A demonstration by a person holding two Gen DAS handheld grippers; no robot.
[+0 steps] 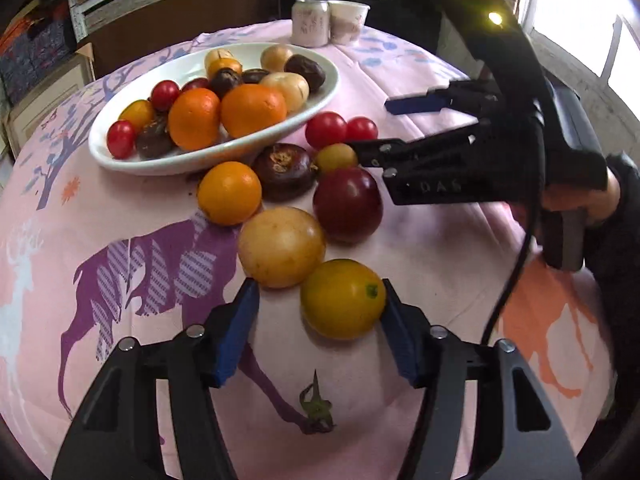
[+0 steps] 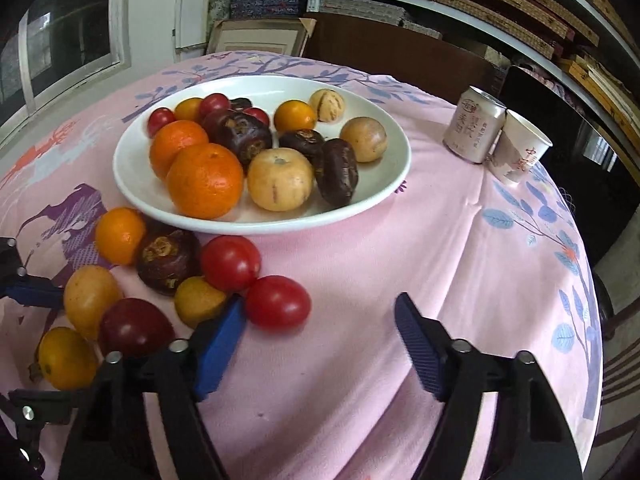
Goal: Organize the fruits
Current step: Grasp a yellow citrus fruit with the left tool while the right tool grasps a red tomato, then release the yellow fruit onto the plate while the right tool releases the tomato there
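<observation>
Fruit lies in two groups on your bench (image 2: 360,264), which is covered by a pink printed cloth: a white plate (image 2: 384,184) toward the far edge holds oranges, small red tomatoes, dark brown fruits and pale yellow ones, and a loose cluster sits on the cloth just in front of the plate's near rim. Your left gripper (image 1: 318,312) has its jaws spread wide around a yellow fruit (image 1: 342,298) at the near end of that cluster; the right-hand blue pad touches the fruit's side, while the other pad stands apart from it, close to a pale yellow fruit (image 1: 280,246). Just beyond those lie a dark red fruit (image 1: 347,204), a small orange (image 1: 229,193) and a dark brown fruit (image 1: 285,170). Your right gripper (image 2: 320,320) also has its jaws apart and holds nothing; its left pad rests just beside a red tomato (image 2: 277,301) and a small yellow fruit (image 2: 199,300), with a second red tomato (image 2: 230,263) just behind. A drink can (image 2: 474,130) and a paper cup (image 2: 518,148) stand touching each other near the far right edge.
</observation>
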